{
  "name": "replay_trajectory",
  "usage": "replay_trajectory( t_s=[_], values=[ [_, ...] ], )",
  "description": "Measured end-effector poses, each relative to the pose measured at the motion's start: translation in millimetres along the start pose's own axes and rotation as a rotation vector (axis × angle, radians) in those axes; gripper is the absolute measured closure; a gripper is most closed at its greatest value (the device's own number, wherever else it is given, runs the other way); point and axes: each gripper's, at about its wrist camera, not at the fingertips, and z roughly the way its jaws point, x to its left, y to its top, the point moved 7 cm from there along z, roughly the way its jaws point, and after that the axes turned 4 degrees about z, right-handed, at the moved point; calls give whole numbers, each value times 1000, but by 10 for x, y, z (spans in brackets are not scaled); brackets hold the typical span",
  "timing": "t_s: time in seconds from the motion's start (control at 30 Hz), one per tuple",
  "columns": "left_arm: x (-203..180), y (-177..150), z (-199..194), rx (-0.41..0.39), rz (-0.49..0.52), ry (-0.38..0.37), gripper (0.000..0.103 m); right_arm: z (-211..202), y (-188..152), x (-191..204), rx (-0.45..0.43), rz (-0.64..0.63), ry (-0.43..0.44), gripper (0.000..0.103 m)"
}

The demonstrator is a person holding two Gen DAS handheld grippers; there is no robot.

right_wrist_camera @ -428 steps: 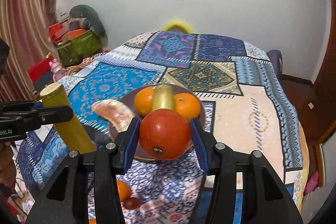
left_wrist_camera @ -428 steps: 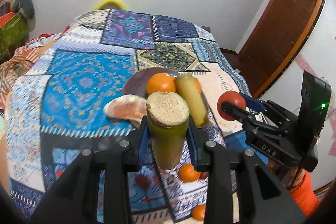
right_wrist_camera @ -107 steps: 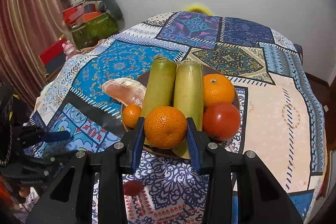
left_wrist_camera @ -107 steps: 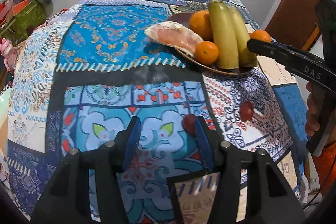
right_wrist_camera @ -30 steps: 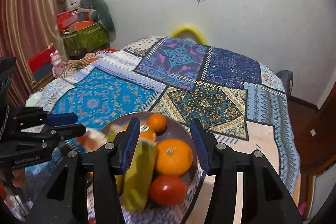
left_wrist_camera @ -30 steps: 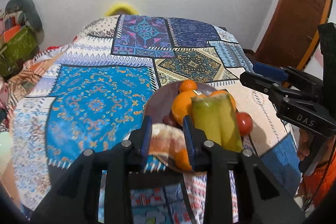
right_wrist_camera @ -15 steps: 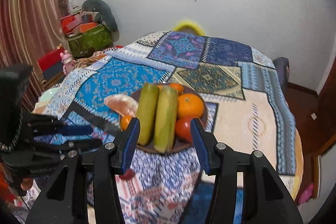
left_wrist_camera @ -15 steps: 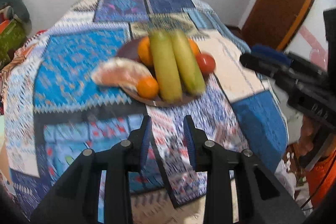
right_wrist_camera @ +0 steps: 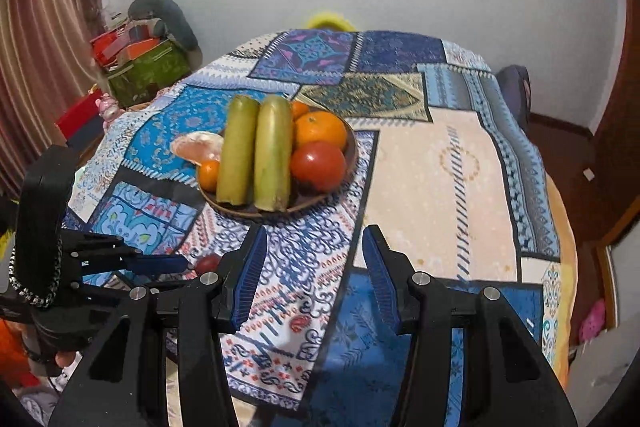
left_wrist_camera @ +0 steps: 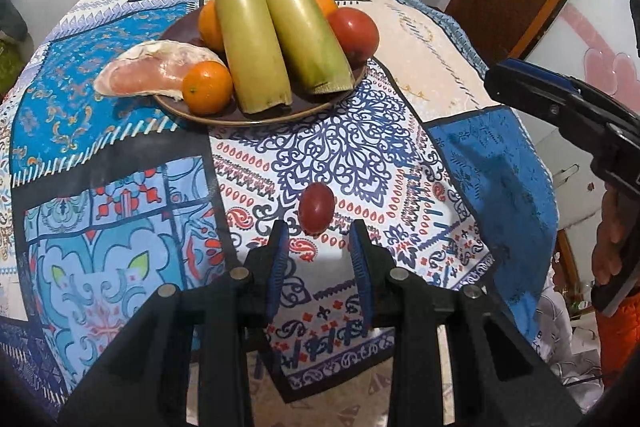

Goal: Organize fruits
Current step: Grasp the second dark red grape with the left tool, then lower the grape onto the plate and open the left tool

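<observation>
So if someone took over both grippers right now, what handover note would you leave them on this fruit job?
Left gripper: open, empty, jaws just short of the small dark red fruit on the patterned cloth, not touching it.
Right gripper: open, empty, above the cloth in front of the plate.
On the brown plate: two green cut stalks side by side, tomato, big orange, small orange, peeled pomelo segment overhanging the rim.
Done: almost everything plated.
Left: grip the small red fruit and add it to the plate.
</observation>
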Motion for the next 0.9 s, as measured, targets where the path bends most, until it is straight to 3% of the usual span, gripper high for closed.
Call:
replay_trajectory(
  t_s=[0.13, 0.33, 0.5, 0.63, 0.9],
  values=[
    [-6, 31, 79, -6, 2, 13, 72, 55, -21, -48, 5, -2, -27, 57],
    [12, 56, 103, -24, -9, 20, 84, 102, -27, 24, 5, -5, -2, 57],
    [71, 39, 23, -47, 0, 34, 84, 94, -21, 94, 1, 0, 32, 57],
    [275, 71, -104, -69, -37, 51, 84, 90, 24, 137, -12, -12, 39, 57],
    [826, 516, -347, -155, -128, 90, 84, 168, 231, 77, -61, -26, 5, 57]
  ],
)
